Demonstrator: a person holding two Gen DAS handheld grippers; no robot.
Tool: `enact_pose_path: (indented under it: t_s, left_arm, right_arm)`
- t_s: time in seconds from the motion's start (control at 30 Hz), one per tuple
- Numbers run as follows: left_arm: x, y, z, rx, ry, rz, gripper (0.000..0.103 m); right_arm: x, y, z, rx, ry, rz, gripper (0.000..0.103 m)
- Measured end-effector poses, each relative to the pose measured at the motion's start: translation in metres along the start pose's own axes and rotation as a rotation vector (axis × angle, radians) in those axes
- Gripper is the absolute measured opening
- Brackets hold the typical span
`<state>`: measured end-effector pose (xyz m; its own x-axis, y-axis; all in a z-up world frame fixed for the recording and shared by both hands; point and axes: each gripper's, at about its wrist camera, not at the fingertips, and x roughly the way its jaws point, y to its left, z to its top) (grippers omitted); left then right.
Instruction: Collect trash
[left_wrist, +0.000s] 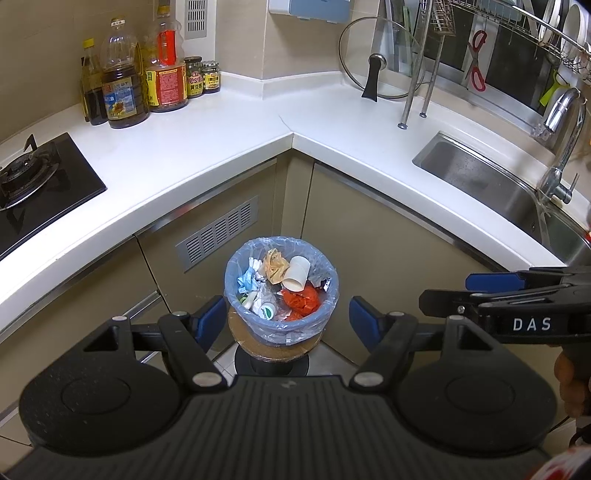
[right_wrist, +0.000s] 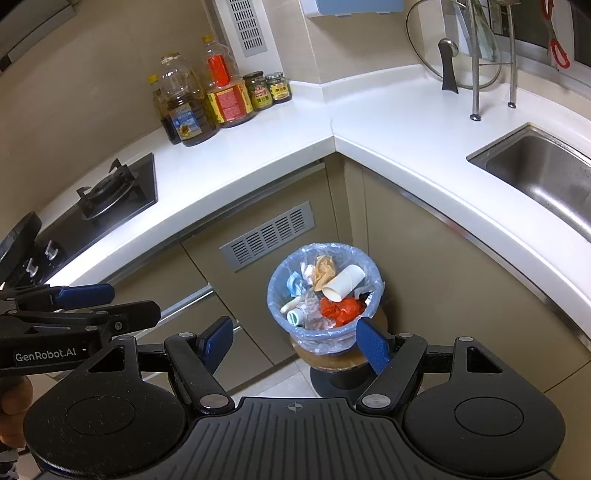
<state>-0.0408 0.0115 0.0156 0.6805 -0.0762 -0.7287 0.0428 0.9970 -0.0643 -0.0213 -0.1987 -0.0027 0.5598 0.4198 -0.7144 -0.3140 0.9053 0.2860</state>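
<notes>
A small trash bin (left_wrist: 281, 325) lined with a pale blue bag stands on a round stool below the corner counter; it also shows in the right wrist view (right_wrist: 325, 338). It holds a white paper cup (left_wrist: 296, 273), red crumpled wrapper (left_wrist: 301, 300), brown paper, tissues and a small bottle. My left gripper (left_wrist: 288, 321) is open and empty, above and in front of the bin. My right gripper (right_wrist: 297, 341) is open and empty, also above the bin; it shows at the right edge of the left wrist view (left_wrist: 461, 291).
A white L-shaped counter (left_wrist: 229, 133) wraps the corner. A gas hob (left_wrist: 40, 181) is at left, oil bottles and jars (left_wrist: 147, 81) at the back, a steel sink (left_wrist: 491, 184) with faucet at right, a glass lid (left_wrist: 376, 62) and dish rack behind.
</notes>
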Motion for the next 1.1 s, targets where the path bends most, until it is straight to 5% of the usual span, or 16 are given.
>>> enact_pose_path:
  t_s: [1.1]
  left_arm:
    - [0.0014,-0.0037,0.0023,-0.001,-0.005,-0.001,0.072]
  right_arm:
    - [0.0008,0.0005,0.0031,0.006,-0.003,-0.002,0.074]
